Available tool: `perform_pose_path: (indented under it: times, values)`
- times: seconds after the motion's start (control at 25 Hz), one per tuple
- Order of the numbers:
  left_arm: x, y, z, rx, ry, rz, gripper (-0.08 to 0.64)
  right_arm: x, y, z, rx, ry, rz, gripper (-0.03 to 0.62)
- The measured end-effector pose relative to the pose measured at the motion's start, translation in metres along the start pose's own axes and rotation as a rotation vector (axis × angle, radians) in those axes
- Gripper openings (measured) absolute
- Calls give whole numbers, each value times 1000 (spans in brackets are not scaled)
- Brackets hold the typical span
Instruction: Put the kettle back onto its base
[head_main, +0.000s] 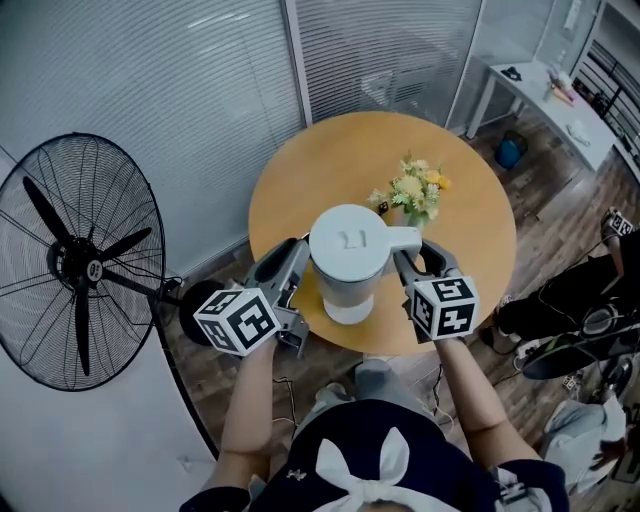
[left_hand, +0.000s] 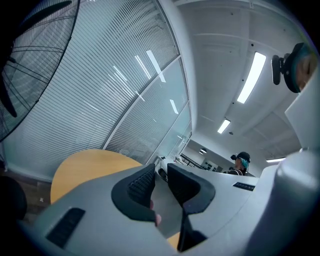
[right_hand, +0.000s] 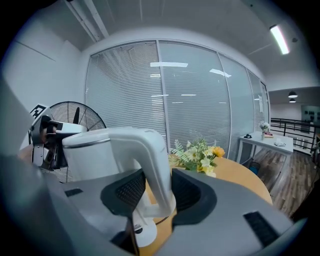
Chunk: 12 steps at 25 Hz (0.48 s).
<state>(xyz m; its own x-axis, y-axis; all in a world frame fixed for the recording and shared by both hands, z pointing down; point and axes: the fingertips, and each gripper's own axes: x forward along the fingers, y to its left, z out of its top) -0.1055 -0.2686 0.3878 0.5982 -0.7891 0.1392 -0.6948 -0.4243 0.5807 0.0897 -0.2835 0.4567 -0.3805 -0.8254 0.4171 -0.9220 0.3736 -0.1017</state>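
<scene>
As the right claw (right_hand: 159, 189) holds it, kettle (head_main: 348, 250) hovers over base (right_hand: 142, 234).

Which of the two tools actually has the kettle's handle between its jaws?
The right tool: its jaws are closed on the handle of the white kettle. The left tool grips nothing and sits beside the kettle's body.

The left gripper (left_hand: 161, 186) holds its dark ribbed jaws a narrow gap apart, with nothing between them. Beyond them lies the round wooden table (left_hand: 85, 167). The white kettle (left_hand: 295, 195) fills the right edge. A fan (left_hand: 25, 60) stands at upper left before slatted blinds (left_hand: 115, 90).
</scene>
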Motion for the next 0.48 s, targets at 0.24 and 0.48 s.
perform_pose_path:
  times: [0.24, 0.48]
  values:
    - [0, 2, -6, 2, 16, 7, 86, 2, 0, -7, 3, 14, 2, 167]
    - [2, 7, -12, -3, 35, 14, 84, 5, -1, -11, 6, 22, 0, 167]
